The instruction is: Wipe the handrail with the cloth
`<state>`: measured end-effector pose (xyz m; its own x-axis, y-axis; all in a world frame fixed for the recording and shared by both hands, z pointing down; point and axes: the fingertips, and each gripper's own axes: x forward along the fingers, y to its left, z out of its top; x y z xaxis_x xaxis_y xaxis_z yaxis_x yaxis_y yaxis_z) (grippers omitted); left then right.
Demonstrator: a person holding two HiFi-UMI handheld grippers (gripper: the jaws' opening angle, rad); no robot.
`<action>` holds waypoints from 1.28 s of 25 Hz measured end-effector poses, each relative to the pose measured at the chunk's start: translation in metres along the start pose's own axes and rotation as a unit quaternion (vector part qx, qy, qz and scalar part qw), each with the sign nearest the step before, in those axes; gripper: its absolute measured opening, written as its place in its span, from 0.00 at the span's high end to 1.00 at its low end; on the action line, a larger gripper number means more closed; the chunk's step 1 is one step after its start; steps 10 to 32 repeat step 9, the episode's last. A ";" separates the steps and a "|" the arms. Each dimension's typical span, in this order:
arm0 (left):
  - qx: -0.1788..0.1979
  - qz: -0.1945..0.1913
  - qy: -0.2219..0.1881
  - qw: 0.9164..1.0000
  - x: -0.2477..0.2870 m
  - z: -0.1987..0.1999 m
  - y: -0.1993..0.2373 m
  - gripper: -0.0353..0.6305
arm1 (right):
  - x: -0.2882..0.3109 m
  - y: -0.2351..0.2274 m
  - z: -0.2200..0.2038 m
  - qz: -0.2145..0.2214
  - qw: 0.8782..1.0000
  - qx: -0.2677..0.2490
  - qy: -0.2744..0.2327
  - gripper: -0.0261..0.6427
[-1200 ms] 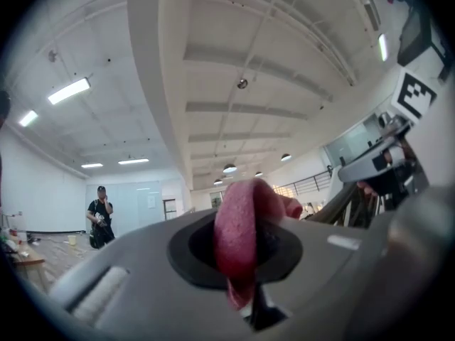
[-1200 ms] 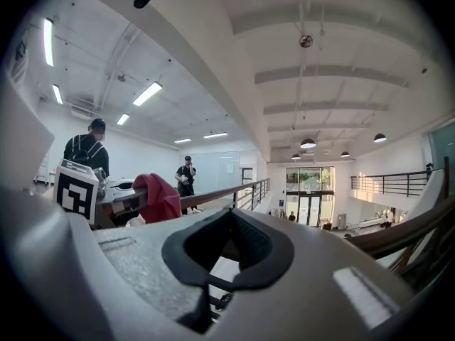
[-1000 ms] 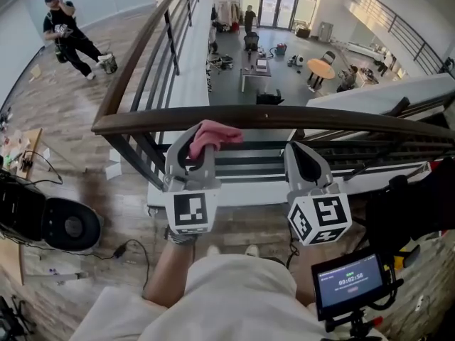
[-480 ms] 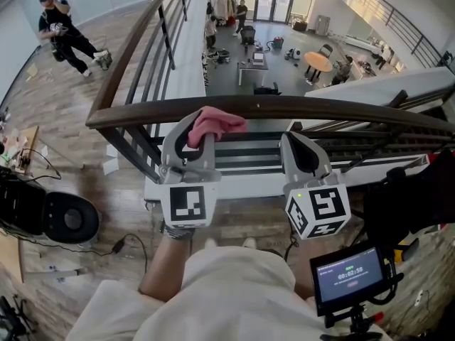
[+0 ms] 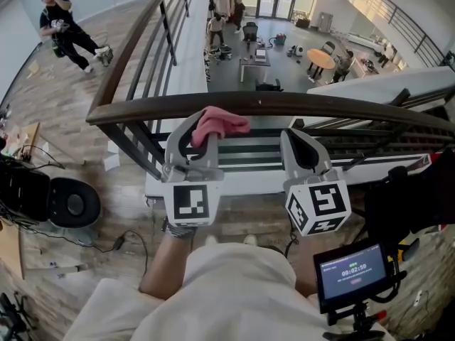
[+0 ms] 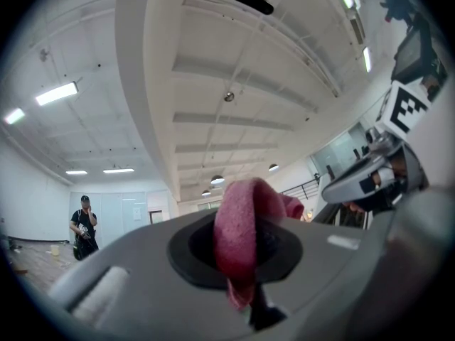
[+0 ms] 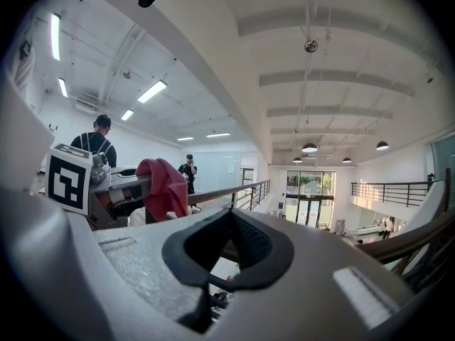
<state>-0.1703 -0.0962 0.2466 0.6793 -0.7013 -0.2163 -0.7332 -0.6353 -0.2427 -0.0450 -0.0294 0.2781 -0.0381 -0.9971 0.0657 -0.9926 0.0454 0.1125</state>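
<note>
Left gripper [image 5: 199, 137] upturned at handrail [image 5: 341, 109], fingers [image 5: 176, 146] tight on cloth [image 5: 220, 125]; right gripper [image 5: 298, 148] alongside, seemingly closed empty.

Head view looks steeply down over the handrail [image 5: 298, 109]; both gripper views tilt up, sharing the far person [image 6: 84, 226].

cloth [image 5: 219, 125] shifted slightly right along handrail [image 5: 341, 109]

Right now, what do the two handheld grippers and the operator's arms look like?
The left gripper and right gripper are matching light grey moulded-plastic shells; the fingers carry black rubbery lining. Each bears a white cube with black square markers at the rear. No cables show on them. The person wears a cream short-sleeved top.
</note>
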 end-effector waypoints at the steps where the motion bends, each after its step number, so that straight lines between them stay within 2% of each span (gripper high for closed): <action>1: -0.001 0.000 0.000 1.000 0.000 0.001 -0.001 0.90 | 0.000 0.000 0.000 0.001 1.000 0.000 0.001 0.96; 32: -0.005 -0.001 0.003 1.000 -0.001 -0.006 0.004 0.90 | 0.006 0.006 -0.005 0.005 1.000 0.000 0.007 0.96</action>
